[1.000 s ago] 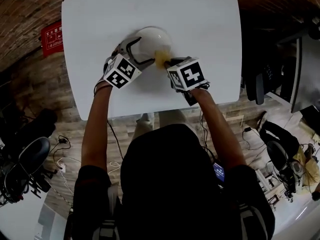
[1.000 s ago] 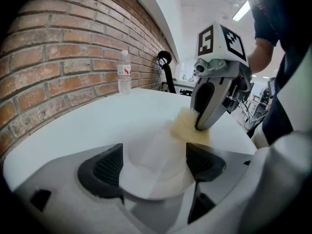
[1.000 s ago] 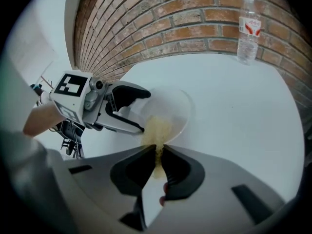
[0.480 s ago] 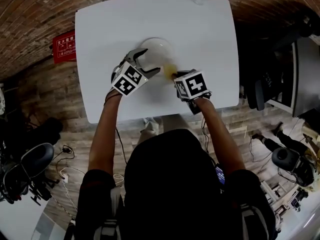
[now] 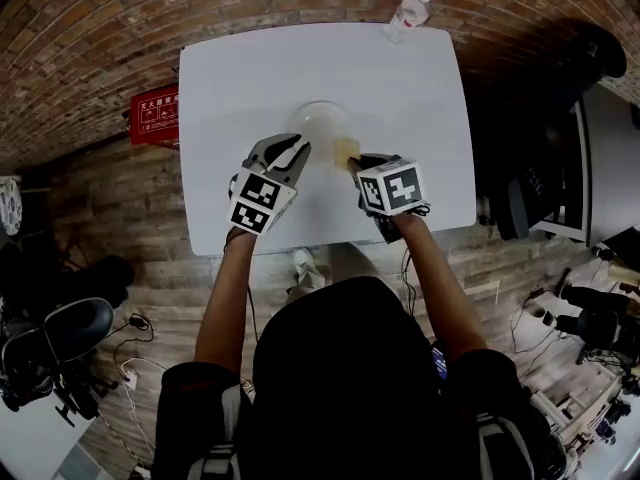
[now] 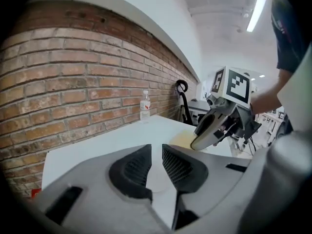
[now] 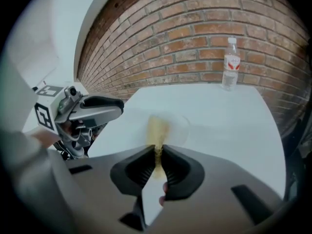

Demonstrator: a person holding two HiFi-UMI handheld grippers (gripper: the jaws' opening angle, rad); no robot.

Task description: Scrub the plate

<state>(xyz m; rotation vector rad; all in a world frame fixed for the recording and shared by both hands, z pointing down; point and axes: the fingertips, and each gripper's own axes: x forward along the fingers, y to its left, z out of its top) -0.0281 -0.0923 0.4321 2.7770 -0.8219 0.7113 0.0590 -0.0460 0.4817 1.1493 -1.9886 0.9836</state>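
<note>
A white plate lies flat on the white table. My right gripper is shut on a yellow sponge, held just off the plate's near right rim. In the right gripper view the sponge sticks out between the pads, above the plate. My left gripper hovers near the plate's left rim, apart from it. Its jaws have just been closing. Only a narrow gap is left at the left gripper, with nothing in it.
A clear water bottle stands at the table's far right edge, also in view as the bottle before the brick wall. A red sign lies on the floor at the table's left. Office chairs stand on the right.
The left gripper's wide jaws have drawn off the plate's rim and closed to a slit. Both grippers have risen from the plate, the right one with the sponge.
</note>
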